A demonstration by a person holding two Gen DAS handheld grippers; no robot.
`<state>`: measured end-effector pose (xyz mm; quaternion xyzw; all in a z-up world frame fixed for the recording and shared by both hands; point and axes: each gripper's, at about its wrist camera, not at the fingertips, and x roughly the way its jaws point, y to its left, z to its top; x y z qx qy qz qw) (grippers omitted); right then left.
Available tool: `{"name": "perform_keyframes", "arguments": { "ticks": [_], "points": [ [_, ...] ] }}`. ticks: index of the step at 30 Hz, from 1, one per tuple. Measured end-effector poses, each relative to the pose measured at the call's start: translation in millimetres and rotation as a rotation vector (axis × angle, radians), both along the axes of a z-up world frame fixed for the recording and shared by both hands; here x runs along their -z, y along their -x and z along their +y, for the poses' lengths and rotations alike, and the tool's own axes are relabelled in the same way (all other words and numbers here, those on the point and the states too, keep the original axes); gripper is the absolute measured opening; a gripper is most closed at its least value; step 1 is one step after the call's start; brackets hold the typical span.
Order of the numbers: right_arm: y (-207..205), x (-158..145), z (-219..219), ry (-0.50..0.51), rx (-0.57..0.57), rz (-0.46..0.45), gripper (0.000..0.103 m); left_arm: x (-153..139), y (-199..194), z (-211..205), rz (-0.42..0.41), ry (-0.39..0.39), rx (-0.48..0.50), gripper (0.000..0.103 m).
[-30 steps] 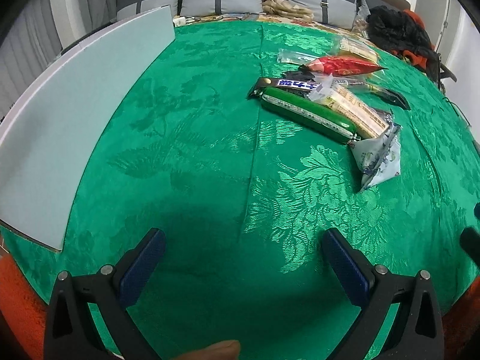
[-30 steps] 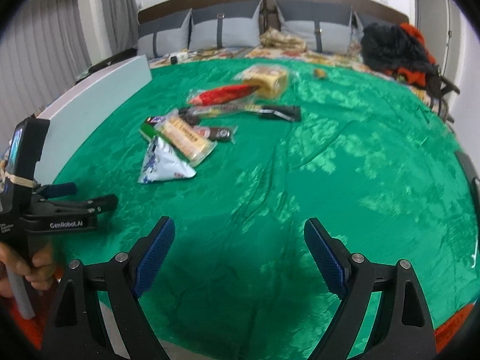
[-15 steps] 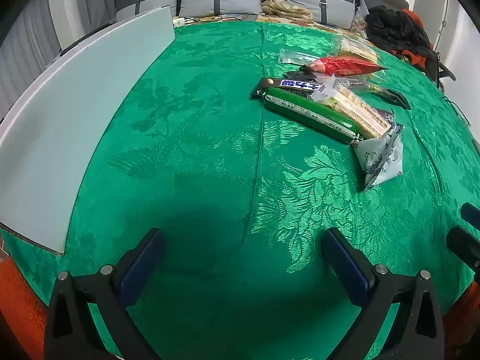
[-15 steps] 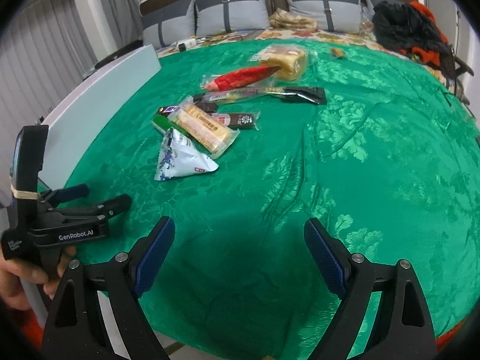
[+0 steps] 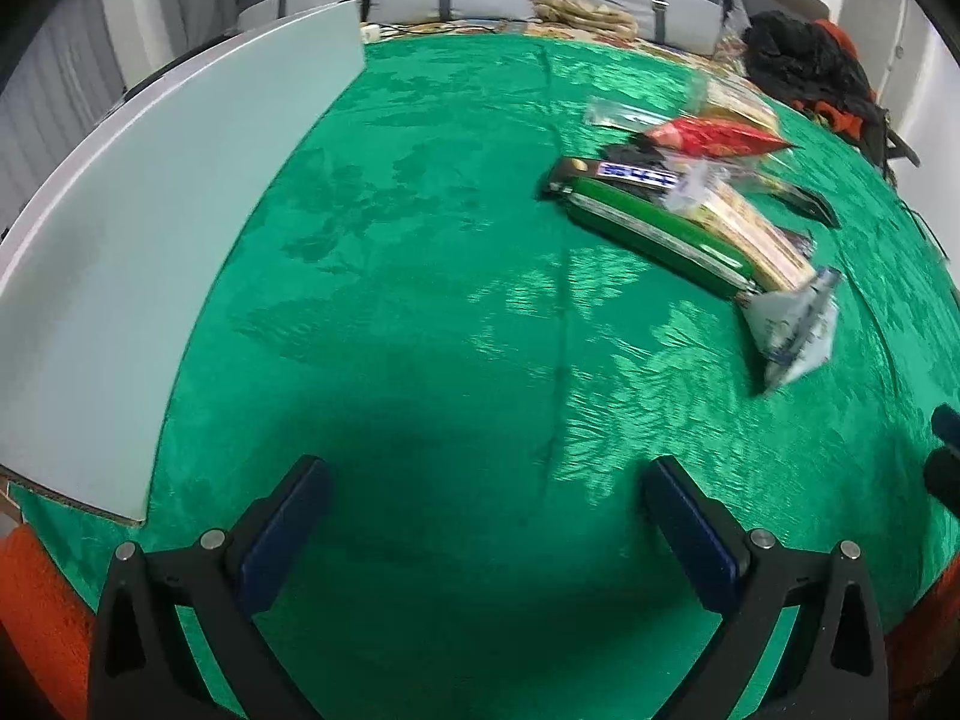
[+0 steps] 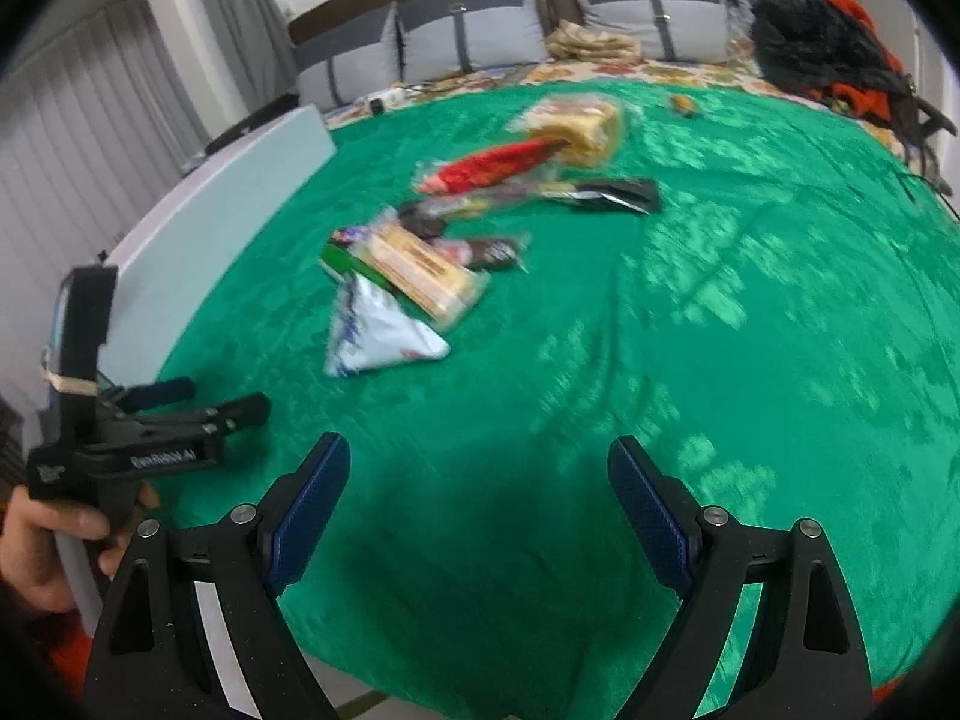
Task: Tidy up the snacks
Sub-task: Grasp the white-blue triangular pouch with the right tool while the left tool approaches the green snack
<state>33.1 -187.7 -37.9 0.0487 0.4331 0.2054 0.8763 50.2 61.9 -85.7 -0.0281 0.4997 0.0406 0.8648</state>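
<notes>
A pile of snacks lies on the green cloth: a white triangular packet, a long green pack, a yellow biscuit pack, a red bag, a dark bar and a bread pack. My left gripper is open and empty, well short of the pile. My right gripper is open and empty, above the cloth near the front edge. The left gripper also shows in the right wrist view.
A pale flat board lies along the left edge of the table. A sofa with grey cushions and dark clothes stand behind the table. A small object lies at the far side of the cloth.
Both grippers have moved forward over the cloth toward the snack pile. The jaws stay open. The snacks have not moved.
</notes>
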Motion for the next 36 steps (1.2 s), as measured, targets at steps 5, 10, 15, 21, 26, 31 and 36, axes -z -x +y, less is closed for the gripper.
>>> {"name": "perform_keyframes", "arguments": {
  "ticks": [5,10,15,21,26,31,36],
  "points": [
    [-26.7,-2.7,30.1,0.002,-0.084,0.014,0.090,0.7,0.3,1.8,-0.008,-0.003,-0.007,0.103],
    [-56.2,16.0,74.6,0.078,-0.198,0.081,0.090,0.8,0.5,3.3,-0.011,-0.003,-0.010,0.103],
    [-69.6,20.6,93.7,0.134,-0.192,0.070,0.068,0.8,0.7,8.6,-0.017,-0.004,-0.032,0.103],
    [-60.2,11.3,76.7,0.120,-0.156,0.035,0.044,1.0,1.4,8.2,-0.026,-0.007,-0.042,0.103],
    [-54.2,6.0,44.7,0.129,-0.104,0.010,0.044,1.0,1.6,7.6,-0.032,-0.010,-0.049,0.103],
    [-59.3,1.9,-1.6,0.169,0.035,-0.042,0.049,1.2,2.3,7.1,-0.039,-0.010,-0.055,0.103],
    [-71.9,21.0,-46.1,0.159,0.149,-0.006,0.071,1.0,3.0,8.1,-0.040,-0.004,-0.050,0.103]
  ]
}}
